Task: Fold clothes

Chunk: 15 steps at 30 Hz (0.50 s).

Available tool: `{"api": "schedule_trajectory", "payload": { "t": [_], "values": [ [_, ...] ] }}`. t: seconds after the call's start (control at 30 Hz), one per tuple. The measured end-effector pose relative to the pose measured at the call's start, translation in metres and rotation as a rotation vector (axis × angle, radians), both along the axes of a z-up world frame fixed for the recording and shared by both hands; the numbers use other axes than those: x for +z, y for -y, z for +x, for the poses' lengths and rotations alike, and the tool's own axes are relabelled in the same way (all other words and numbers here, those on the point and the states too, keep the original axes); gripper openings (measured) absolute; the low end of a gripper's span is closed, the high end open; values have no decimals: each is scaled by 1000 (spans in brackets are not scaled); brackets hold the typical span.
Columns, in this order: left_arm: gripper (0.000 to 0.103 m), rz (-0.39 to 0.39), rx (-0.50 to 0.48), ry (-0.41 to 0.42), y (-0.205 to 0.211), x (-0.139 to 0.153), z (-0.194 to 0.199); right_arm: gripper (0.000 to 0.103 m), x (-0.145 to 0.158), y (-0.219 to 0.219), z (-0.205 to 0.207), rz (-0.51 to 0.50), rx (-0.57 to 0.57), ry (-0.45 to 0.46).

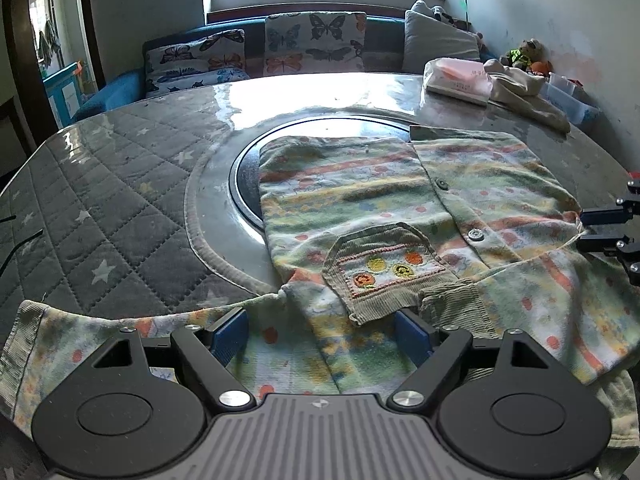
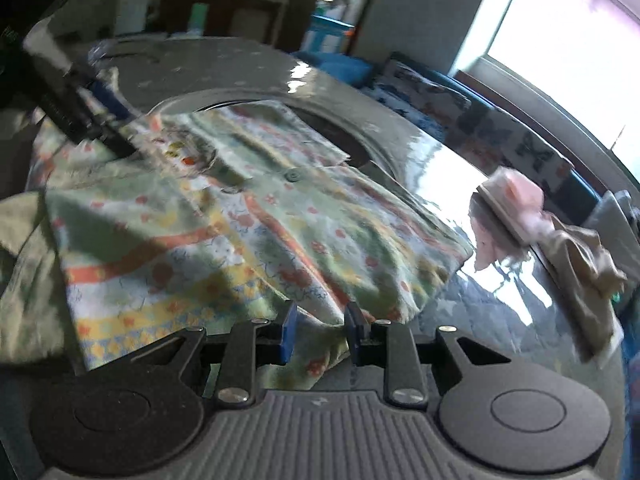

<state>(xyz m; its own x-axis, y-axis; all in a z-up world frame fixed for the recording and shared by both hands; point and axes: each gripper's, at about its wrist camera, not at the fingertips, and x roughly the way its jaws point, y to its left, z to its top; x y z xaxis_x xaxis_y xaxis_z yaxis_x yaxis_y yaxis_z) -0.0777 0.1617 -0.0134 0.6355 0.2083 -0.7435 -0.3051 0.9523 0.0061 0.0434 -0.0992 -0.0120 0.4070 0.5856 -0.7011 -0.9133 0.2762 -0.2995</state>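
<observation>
Left gripper (image 1: 322, 338) sits wide apart over the shirt (image 1: 360, 200) at 6 o'clock, likely ready to pinch the near sleeve. Right gripper (image 2: 320, 332), half-closed around the hem, isn't clearly pinching. Beyond, at 1 o'clock, folded clothes (image 1: 460, 76) wait on the table (image 1: 120, 184).

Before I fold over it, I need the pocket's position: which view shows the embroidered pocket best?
Left wrist view: the embroidered pocket lies sharp and unobstructed, just ahead of the open left tool. Right wrist view shows it small, blurred, far left.
</observation>
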Motion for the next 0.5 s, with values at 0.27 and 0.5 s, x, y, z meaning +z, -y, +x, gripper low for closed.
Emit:
{"api": "schedule_trajectory", "payload": {
  "t": [0.27, 0.5],
  "values": [
    [85, 11, 5, -7, 0, -1, 4, 3, 6, 5, -3, -42, 43, 23],
    [87, 18, 0, -6, -1, -2, 5, 3, 9, 28, 6, 13, -54, -23]
  ]
}}
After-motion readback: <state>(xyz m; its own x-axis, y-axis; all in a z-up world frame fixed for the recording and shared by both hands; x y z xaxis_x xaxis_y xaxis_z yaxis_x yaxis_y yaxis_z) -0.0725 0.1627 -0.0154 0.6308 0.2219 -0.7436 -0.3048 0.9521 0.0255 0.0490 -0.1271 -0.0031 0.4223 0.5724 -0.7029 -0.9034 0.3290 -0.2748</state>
